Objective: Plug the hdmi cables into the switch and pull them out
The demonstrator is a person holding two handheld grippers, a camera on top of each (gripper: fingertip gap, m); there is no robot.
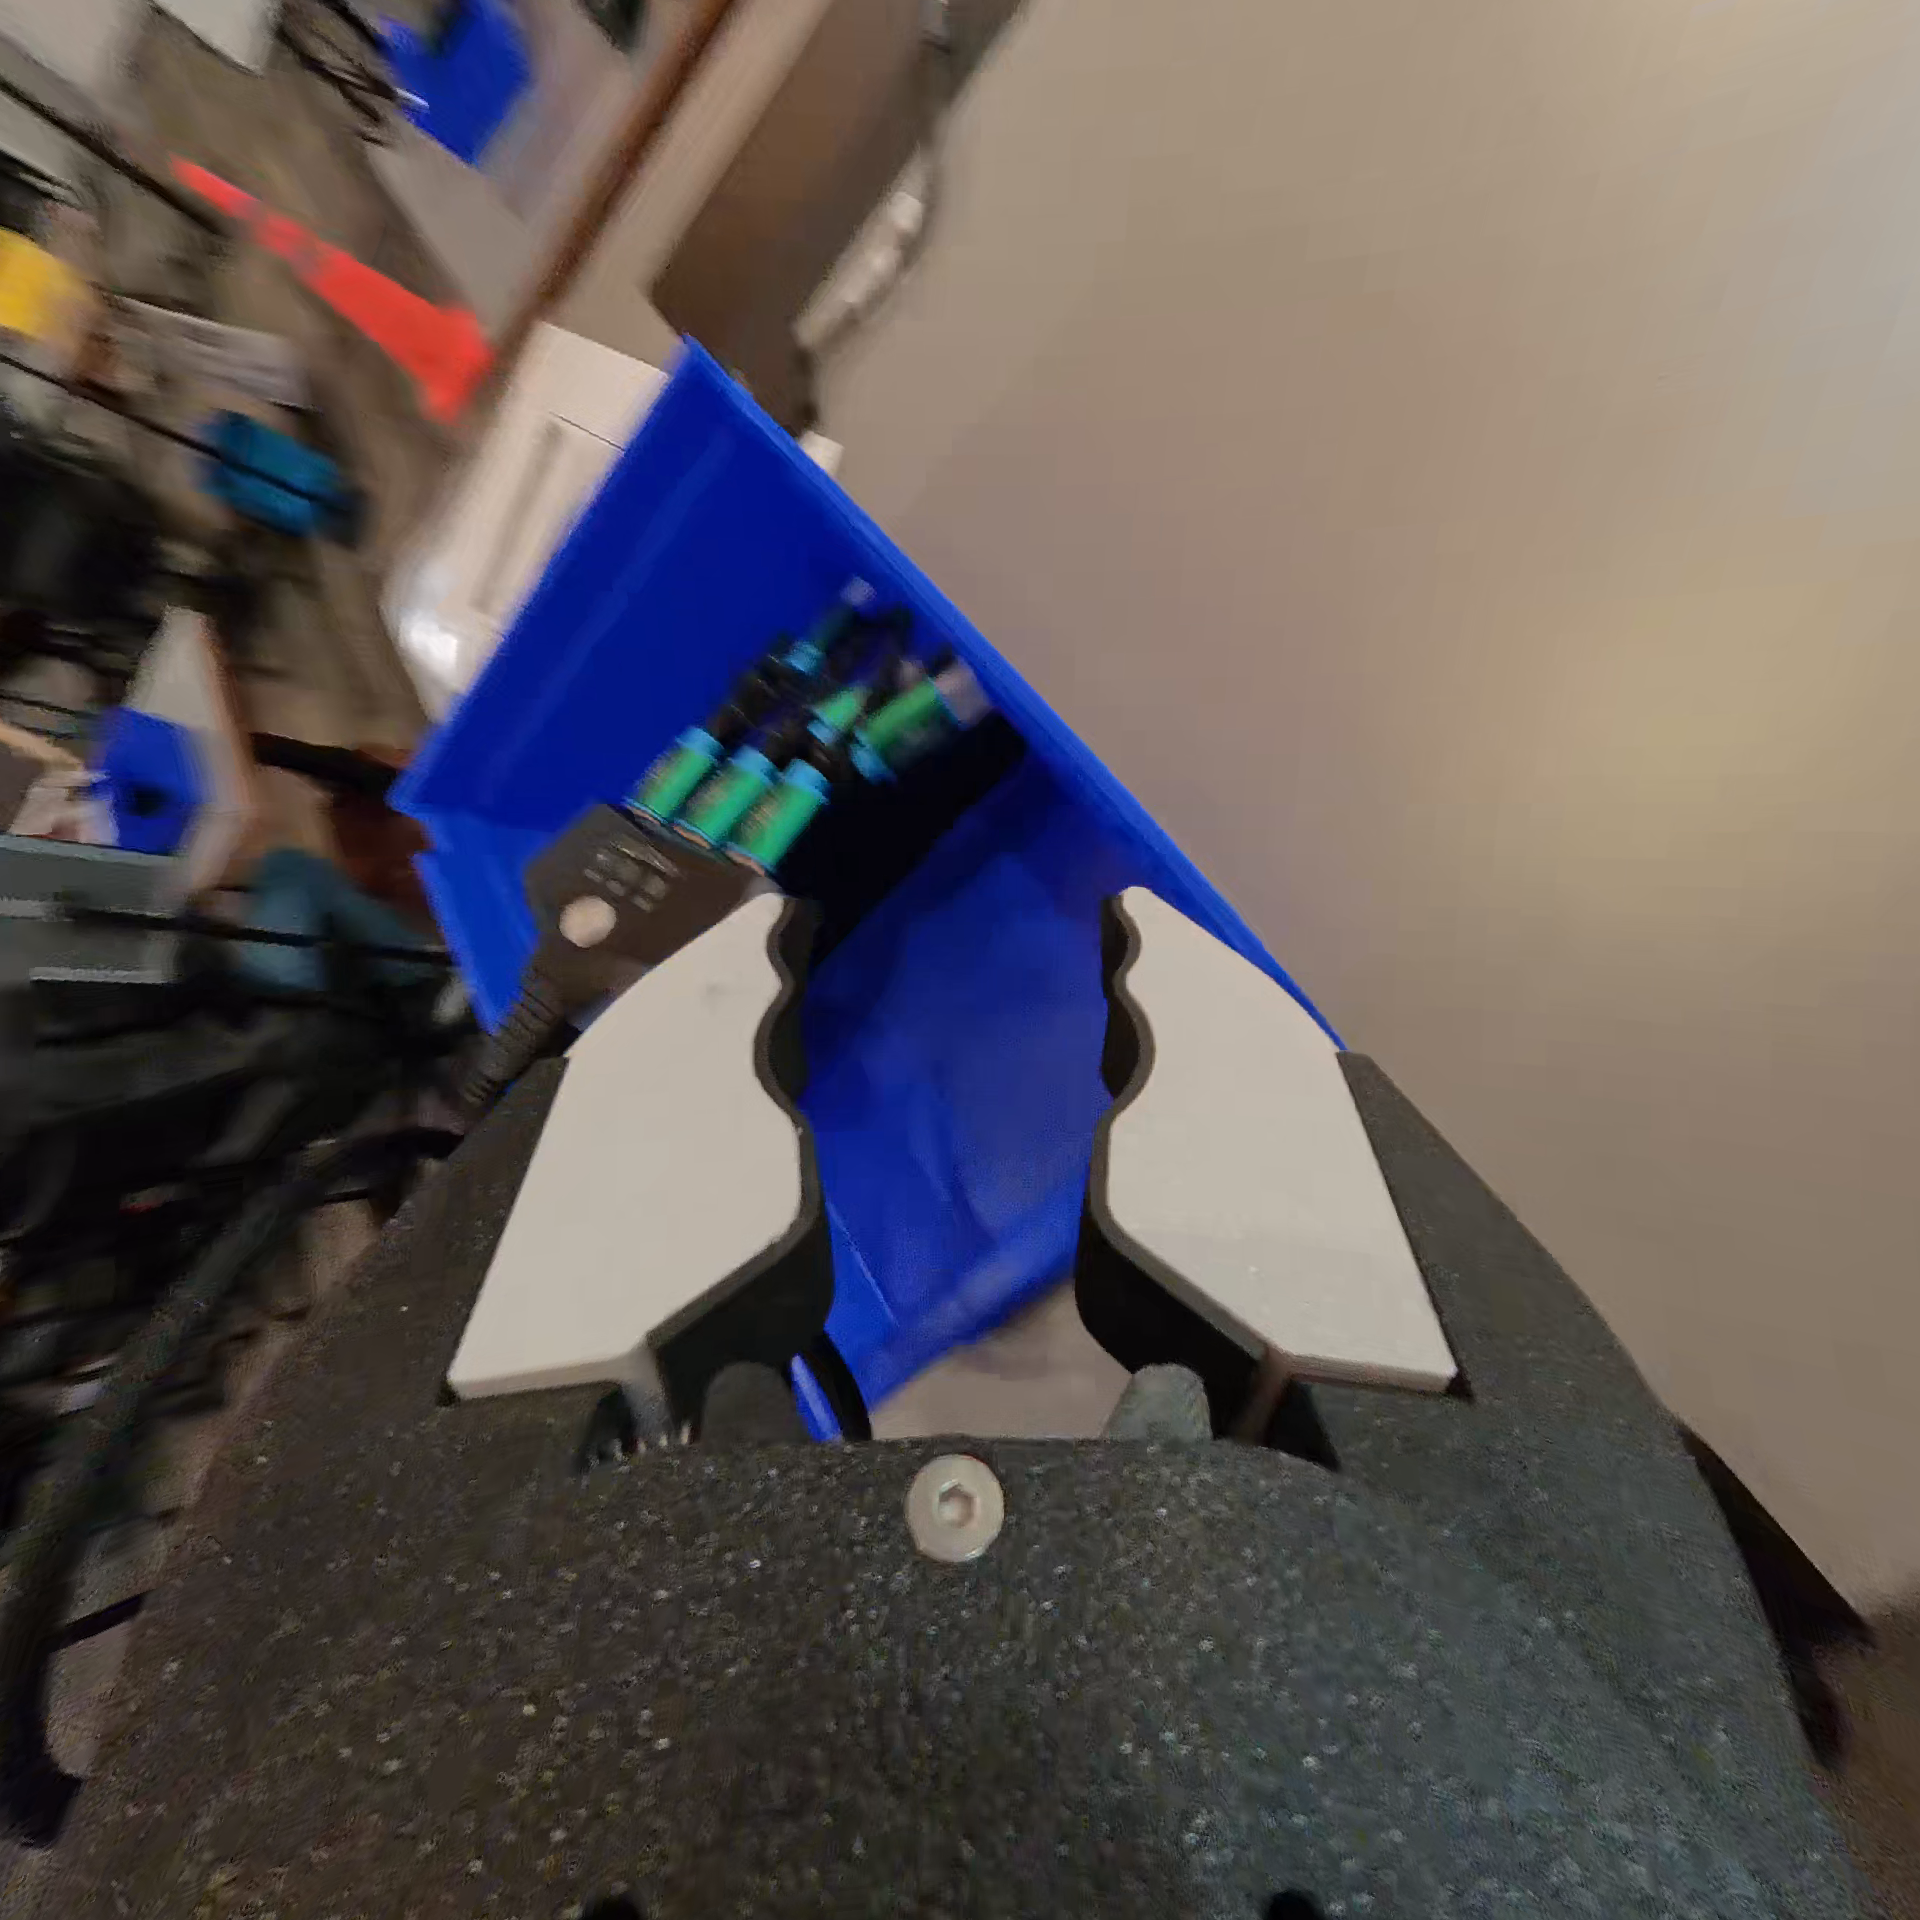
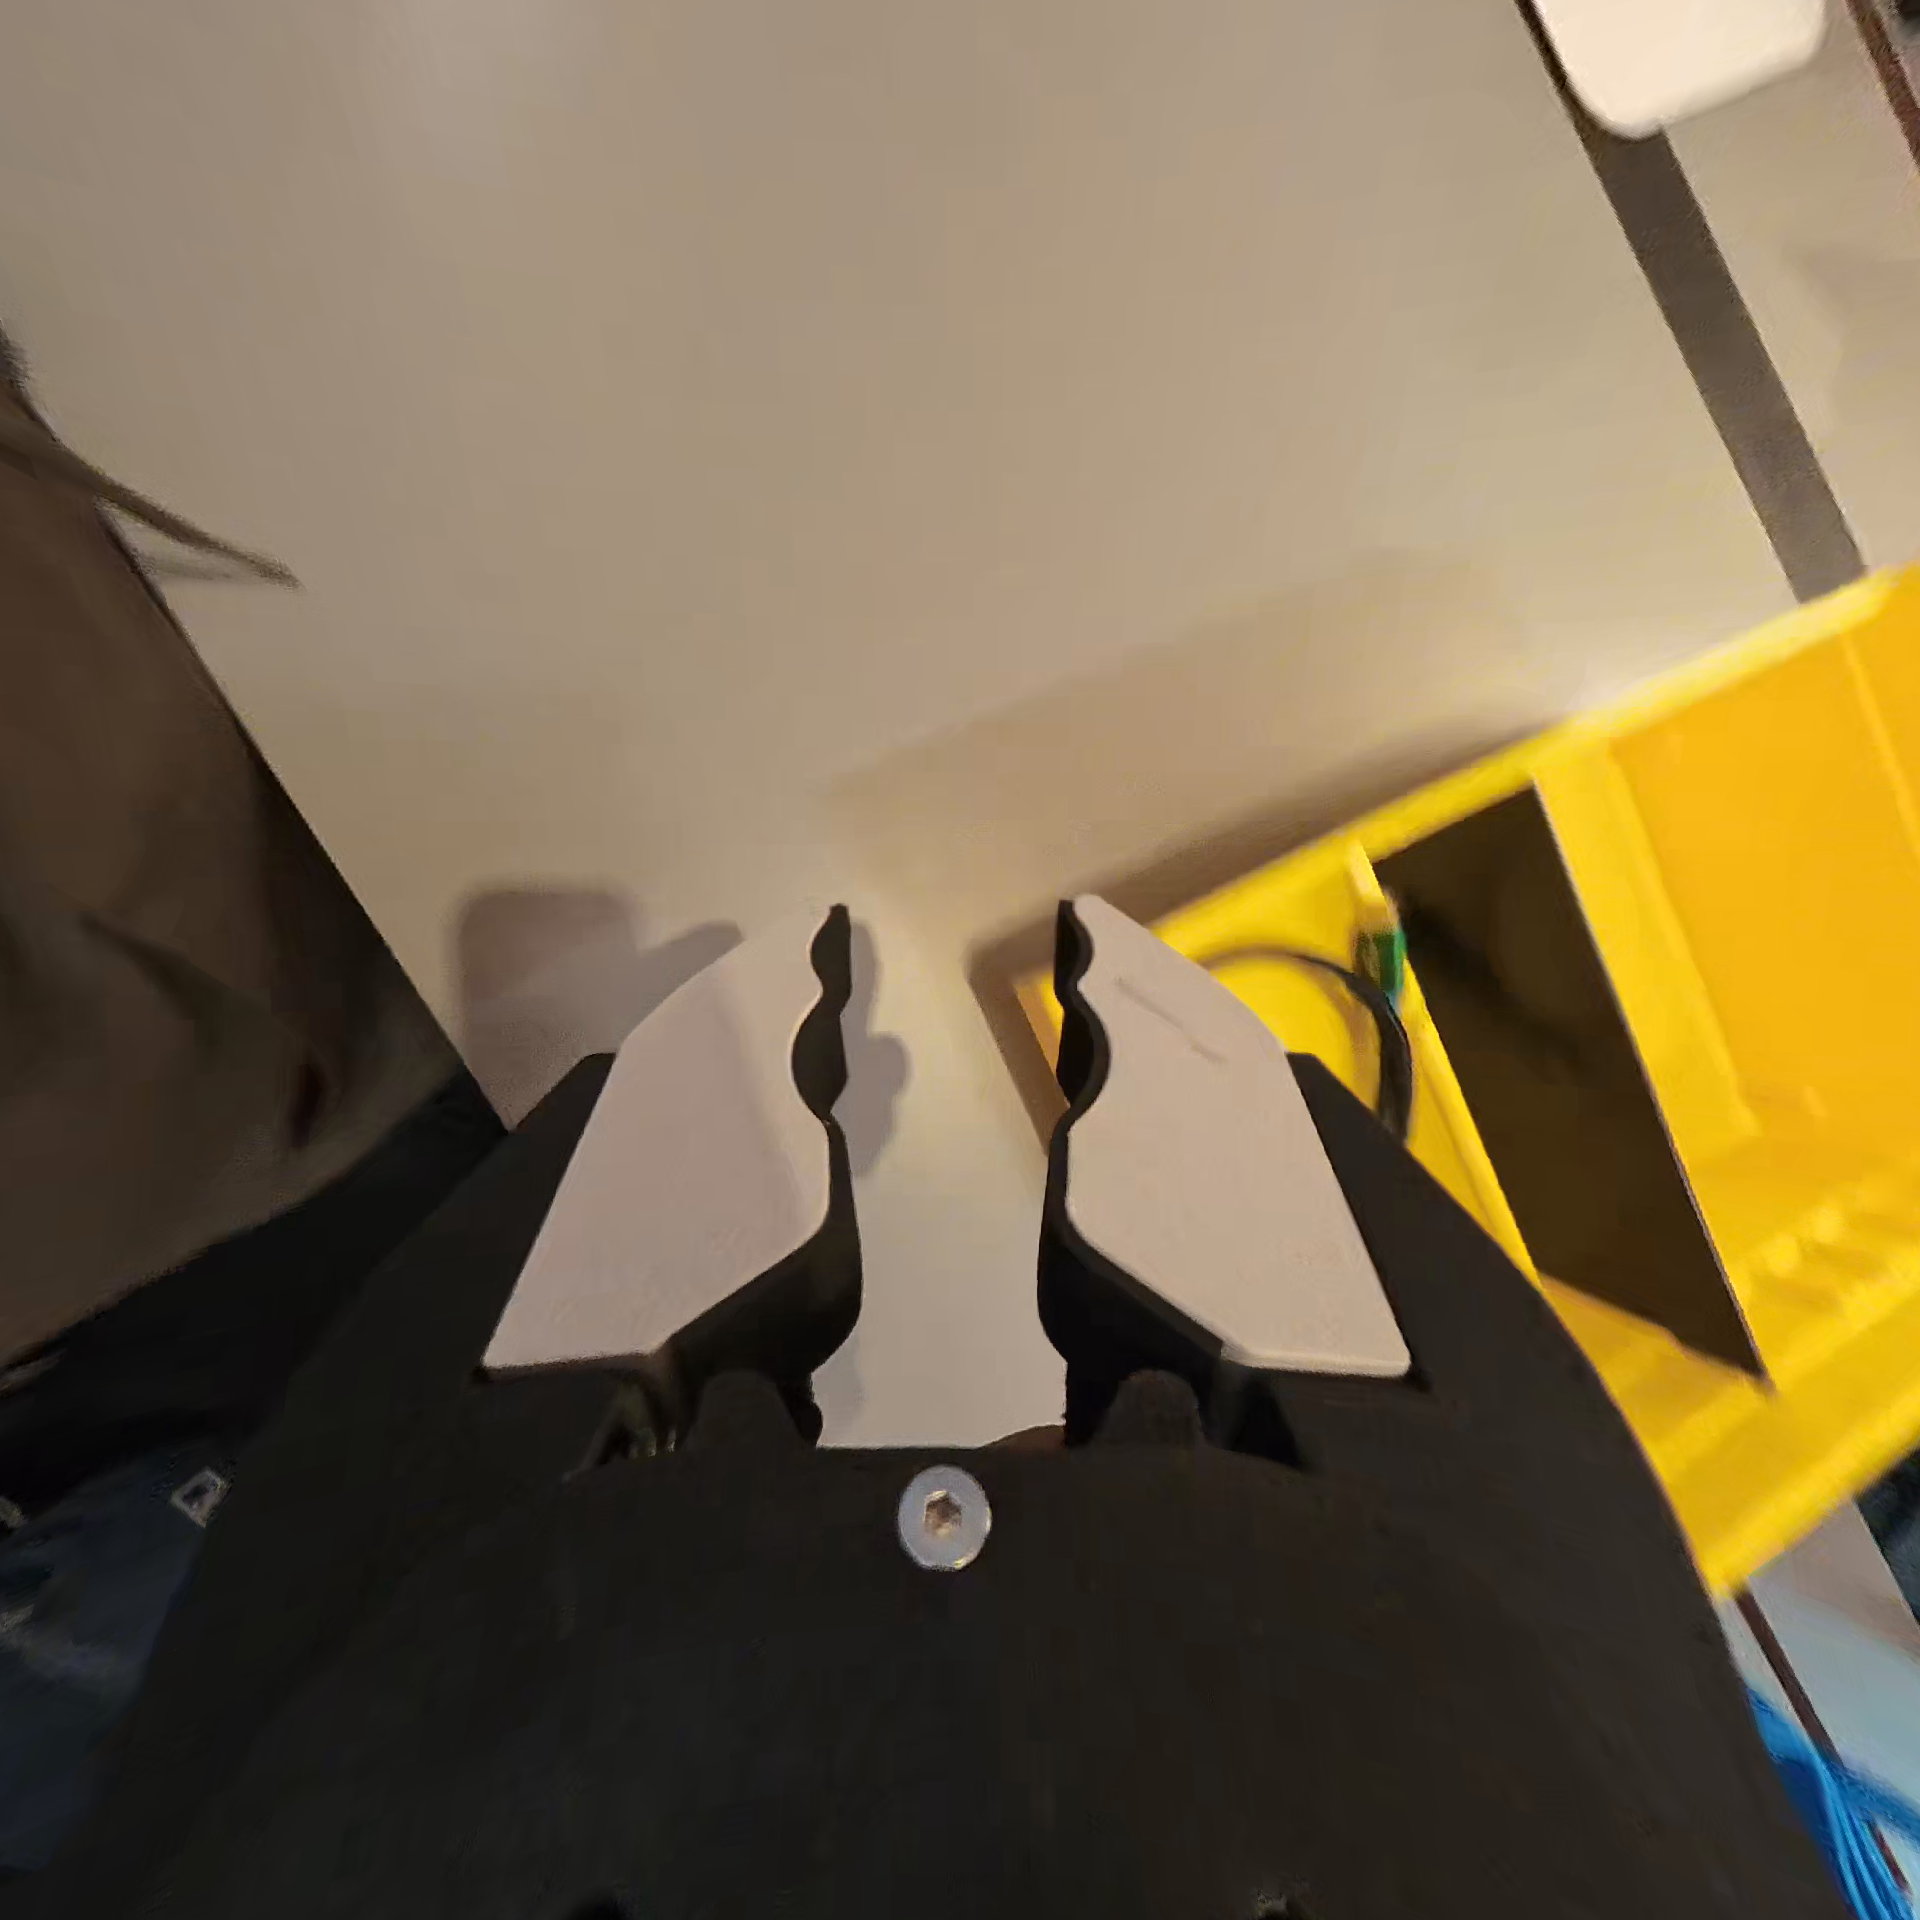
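Beige tabletop point(image 2: 935, 416) lies bare past yellow bin point(image 2: 1714, 935) edge.

Left of the left gripper's grey fingers point(image 1: 665, 1122), shelf clutter point(image 1: 208, 436) smears into blur. The yellow plastic bin point(image 2: 1714, 935) beside the right gripper's fingers point(image 2: 1174, 1122) runs off the edge, its dark insert point(image 2: 1558, 1091) unidentifiable.

Right gripper point(image 2: 948, 925) hangs over the pale bench point(image 2: 831, 416), fingers apart with bare bench between them, its right finger just beside a yellow bin point(image 2: 1714, 883) containing a black cable point(image 2: 1382, 1023).
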